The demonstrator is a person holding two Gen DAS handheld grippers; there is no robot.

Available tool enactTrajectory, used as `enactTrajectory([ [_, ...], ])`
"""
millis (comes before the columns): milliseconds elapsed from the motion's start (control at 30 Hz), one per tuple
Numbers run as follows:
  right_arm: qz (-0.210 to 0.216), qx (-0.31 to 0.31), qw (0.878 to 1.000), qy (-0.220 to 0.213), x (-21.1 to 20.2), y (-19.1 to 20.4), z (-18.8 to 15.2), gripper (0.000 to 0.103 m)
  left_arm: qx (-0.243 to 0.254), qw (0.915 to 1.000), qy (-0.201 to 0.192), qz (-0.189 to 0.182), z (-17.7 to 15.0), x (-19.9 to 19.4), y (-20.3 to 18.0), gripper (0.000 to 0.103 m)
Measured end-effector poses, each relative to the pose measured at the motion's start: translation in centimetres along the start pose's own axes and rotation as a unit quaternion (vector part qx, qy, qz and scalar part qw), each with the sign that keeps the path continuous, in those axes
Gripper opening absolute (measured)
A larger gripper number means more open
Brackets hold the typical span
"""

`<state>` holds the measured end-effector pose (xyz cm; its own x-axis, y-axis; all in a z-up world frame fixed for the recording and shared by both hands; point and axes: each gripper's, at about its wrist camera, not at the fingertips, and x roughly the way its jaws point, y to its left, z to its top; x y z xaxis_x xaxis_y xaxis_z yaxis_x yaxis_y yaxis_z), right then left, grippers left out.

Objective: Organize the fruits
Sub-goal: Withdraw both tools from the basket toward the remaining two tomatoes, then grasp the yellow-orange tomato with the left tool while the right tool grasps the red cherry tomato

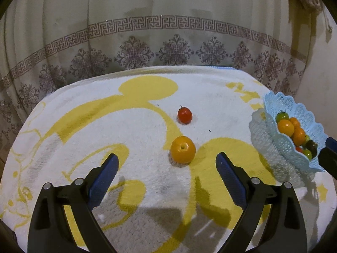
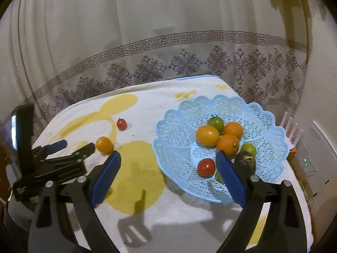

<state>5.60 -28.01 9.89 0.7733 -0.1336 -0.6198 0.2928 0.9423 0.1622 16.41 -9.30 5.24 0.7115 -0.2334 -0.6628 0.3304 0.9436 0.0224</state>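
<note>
I see the curtain (image 1: 168, 31) hanging behind the table, its patterned band running above the far edge. The towel (image 1: 147, 109), white with yellow shapes, covers the table top, and I take the basket as my landmark. The basket (image 2: 263, 113), pale blue lattice, sits on the right side of the towel; inside it I count three orange fruits, two green ones, a red one and a dark one.

My left gripper (image 1: 167, 165) hangs to the left of the basket with its jaws spread wide and nothing between the blue pads. My right gripper (image 2: 168, 163) sits at the basket's near rim, jaws likewise wide apart and holding nothing, its right pad over the basket's inside.

The orange (image 1: 182, 149) lies on the towel well left of the basket, just ahead of my left gripper's fingertips and apart from them. The tomato (image 1: 185, 115), red and smaller, lies just beyond the orange, also left of the basket.
</note>
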Motion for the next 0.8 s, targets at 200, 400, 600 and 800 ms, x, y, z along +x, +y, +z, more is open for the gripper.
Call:
enactTrajectory([
  [200, 0.007, -0.002, 1.000, 0.005, 0.3, 0.3, -0.2, 0.093, 0.020, 0.9997, 0.014, -0.001, -0.1, 2.2, -0.8, 0.087],
  [400, 0.007, -0.001, 1.000, 0.007, 0.6, 0.1, -0.2, 0.093, 0.018, 0.9991, 0.035, -0.016, 0.5, 4.4, -1.1, 0.072],
  [600, 0.005, -0.001, 1.000, 0.005, 0.7, 0.2, 0.0, 0.093, 0.016, 0.9977, 0.059, -0.030, 0.5, 6.1, -1.3, 0.044],
  [800, 0.005, -0.010, 1.000, 0.003, 1.1, 0.9, 0.7, 0.093, -0.004, 0.9971, 0.060, -0.047, 0.4, 5.8, -0.4, 0.033],
])
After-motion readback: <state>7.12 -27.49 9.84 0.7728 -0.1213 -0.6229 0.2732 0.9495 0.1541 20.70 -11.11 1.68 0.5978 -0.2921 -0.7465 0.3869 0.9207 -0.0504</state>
